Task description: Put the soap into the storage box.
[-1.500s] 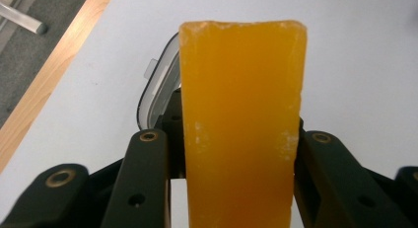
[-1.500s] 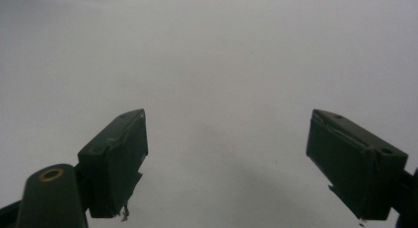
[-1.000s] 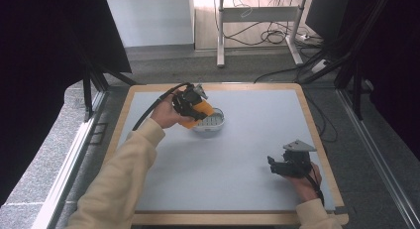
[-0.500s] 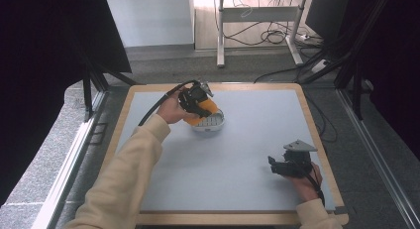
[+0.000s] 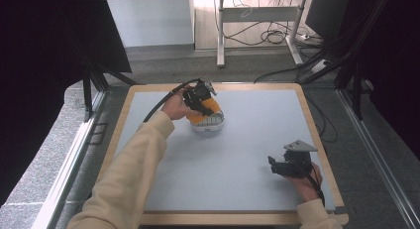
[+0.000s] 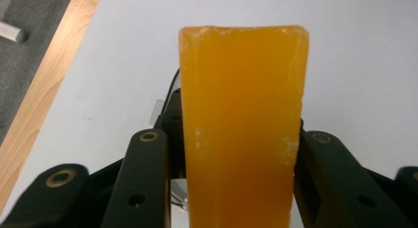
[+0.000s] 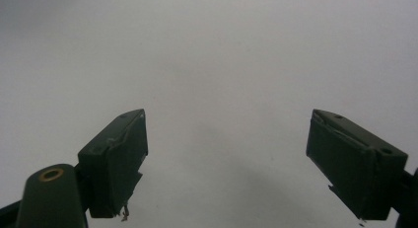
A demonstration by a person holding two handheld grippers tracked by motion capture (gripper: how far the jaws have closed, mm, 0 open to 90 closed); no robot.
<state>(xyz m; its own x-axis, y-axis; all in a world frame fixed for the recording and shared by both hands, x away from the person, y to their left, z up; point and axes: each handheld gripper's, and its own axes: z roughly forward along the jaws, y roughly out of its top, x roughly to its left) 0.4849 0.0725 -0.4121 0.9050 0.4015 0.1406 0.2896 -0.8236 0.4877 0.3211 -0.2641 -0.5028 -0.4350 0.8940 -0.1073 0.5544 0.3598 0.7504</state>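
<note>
A translucent orange block [image 6: 244, 129] stands upright between the two black jaws of my left gripper [image 6: 236, 139], which press on its sides. From above, the left gripper [image 5: 202, 101] holds the orange block [image 5: 207, 113] just over a small white dish [image 5: 210, 125] at the back middle of the grey mat. The block's lower end reaches the dish; I cannot tell if it rests on it. My right gripper [image 5: 273, 164] sits low at the front right, and its jaws [image 7: 226, 134] stand wide open over the bare mat with nothing between them.
The grey mat [image 5: 247, 149] lies in a wooden-framed tabletop [image 5: 317, 140]. A black cable [image 5: 163, 100] trails from the left gripper toward the back left. Beyond the table are a desk frame and floor cables [image 5: 267, 35].
My left hand has shifted a little to the right and down with the orange block, closer over the white dish. The right gripper has stayed put.
</note>
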